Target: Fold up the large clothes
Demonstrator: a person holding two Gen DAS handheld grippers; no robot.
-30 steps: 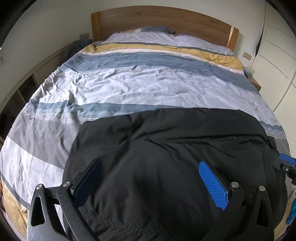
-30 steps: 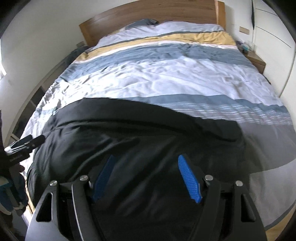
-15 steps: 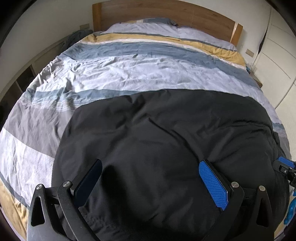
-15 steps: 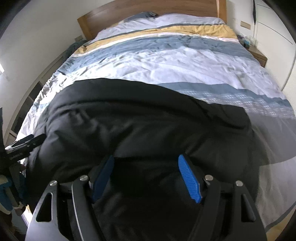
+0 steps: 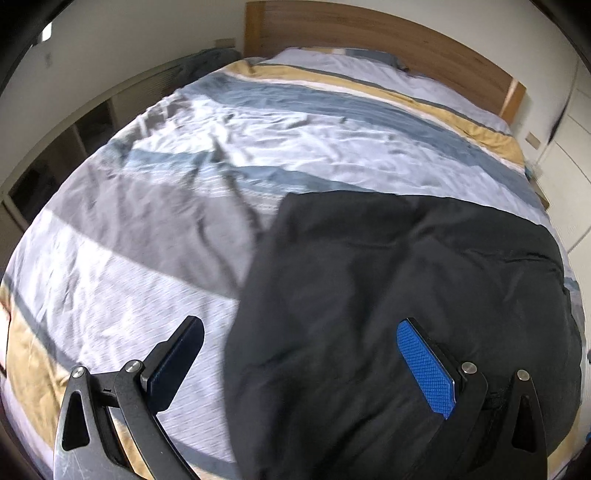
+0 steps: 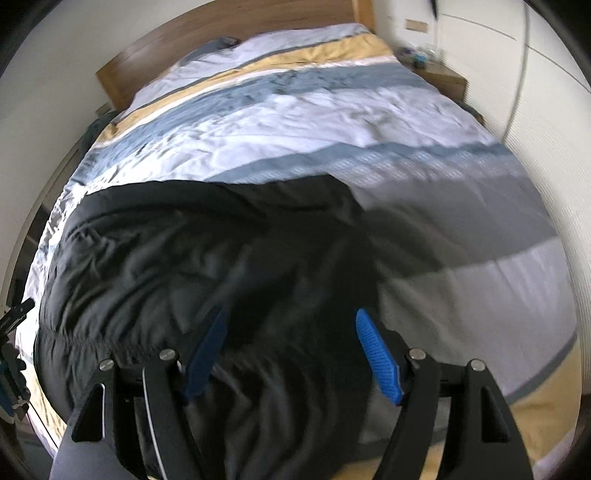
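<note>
A large black garment (image 5: 406, 277) lies spread on the near half of a bed with a striped duvet (image 5: 258, 129). In the left wrist view it fills the right and lower part of the picture. My left gripper (image 5: 300, 326) is open and hovers over the garment's left edge, its left finger above the duvet and its right finger above black cloth. In the right wrist view the garment (image 6: 184, 258) fills the left and middle. My right gripper (image 6: 291, 314) is open above its right part, close to the right edge. Nothing is pinched in either.
A wooden headboard (image 5: 369, 33) closes the far end of the bed. Low open shelving (image 5: 92, 122) runs along the left wall. On the right stand a bedside table (image 6: 443, 77) and white wardrobe doors (image 6: 535, 92). The far half of the duvet (image 6: 295, 110) is bare.
My left gripper has slid left and rolled, from over the middle of the cloth to its left edge. My right gripper has slid right toward the right edge. Both jaws stay wide.
</note>
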